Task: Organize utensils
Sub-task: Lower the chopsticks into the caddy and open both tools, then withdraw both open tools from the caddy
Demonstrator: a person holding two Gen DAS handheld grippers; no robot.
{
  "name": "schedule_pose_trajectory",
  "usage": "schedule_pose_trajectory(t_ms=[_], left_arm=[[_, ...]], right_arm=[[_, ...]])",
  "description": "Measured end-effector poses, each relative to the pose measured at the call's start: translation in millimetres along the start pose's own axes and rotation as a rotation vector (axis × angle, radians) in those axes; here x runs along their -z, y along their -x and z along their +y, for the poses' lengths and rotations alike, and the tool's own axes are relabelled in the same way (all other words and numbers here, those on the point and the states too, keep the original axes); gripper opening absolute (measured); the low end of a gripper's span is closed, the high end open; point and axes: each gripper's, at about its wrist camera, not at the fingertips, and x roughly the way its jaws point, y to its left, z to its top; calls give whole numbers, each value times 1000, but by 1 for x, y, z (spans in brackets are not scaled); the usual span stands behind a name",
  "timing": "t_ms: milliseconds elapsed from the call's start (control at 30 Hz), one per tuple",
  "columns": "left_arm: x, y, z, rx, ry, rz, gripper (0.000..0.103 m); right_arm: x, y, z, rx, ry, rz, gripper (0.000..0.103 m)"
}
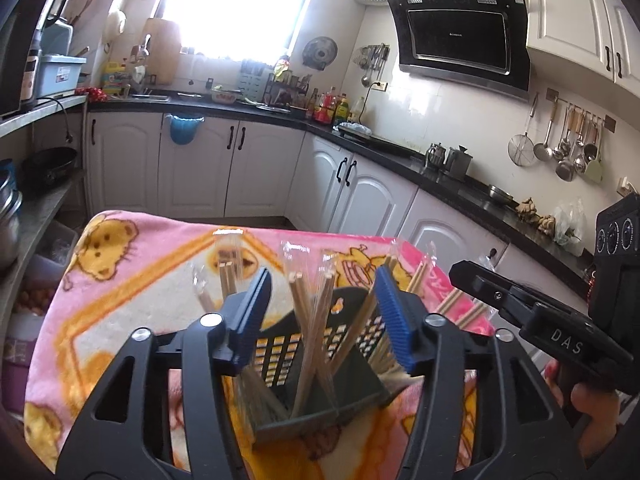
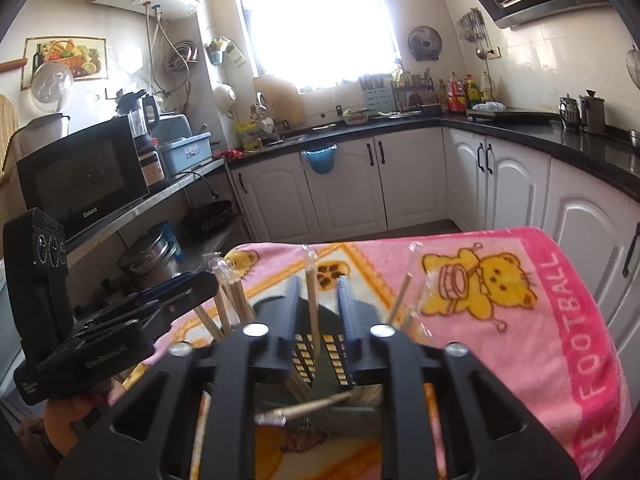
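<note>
A dark slotted utensil holder (image 1: 320, 384) stands on a pink cartoon blanket (image 1: 132, 280), holding several pairs of wrapped wooden chopsticks (image 1: 308, 332). My left gripper (image 1: 324, 300) is open above the holder, blue pads on either side of the chopsticks, touching none that I can see. My right gripper (image 2: 320, 304) hangs over the same holder (image 2: 320, 356), jaws partly open around one upright wrapped chopstick pair (image 2: 313, 300), not clamped. Another wrapped pair (image 2: 308, 408) lies tilted across the holder's rim. The right gripper's body shows in the left wrist view (image 1: 536, 316).
The blanket covers a small table in a kitchen. White cabinets (image 1: 200, 164) and a black counter (image 1: 460, 184) run behind and to the right. A shelf with a microwave (image 2: 84, 184) and pots (image 2: 148, 256) stands to the left.
</note>
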Motion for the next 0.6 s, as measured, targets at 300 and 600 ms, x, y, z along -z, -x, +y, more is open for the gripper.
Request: schedule_pose_trajectory(t_ms=[300,600], left_arm=[[9,25,1,15,11,9,77],[25,47,1,12,10,22,92]], right_arm=[[14,29,-6,14,-7,1,38],[32,52,-2,11,12,5,53]])
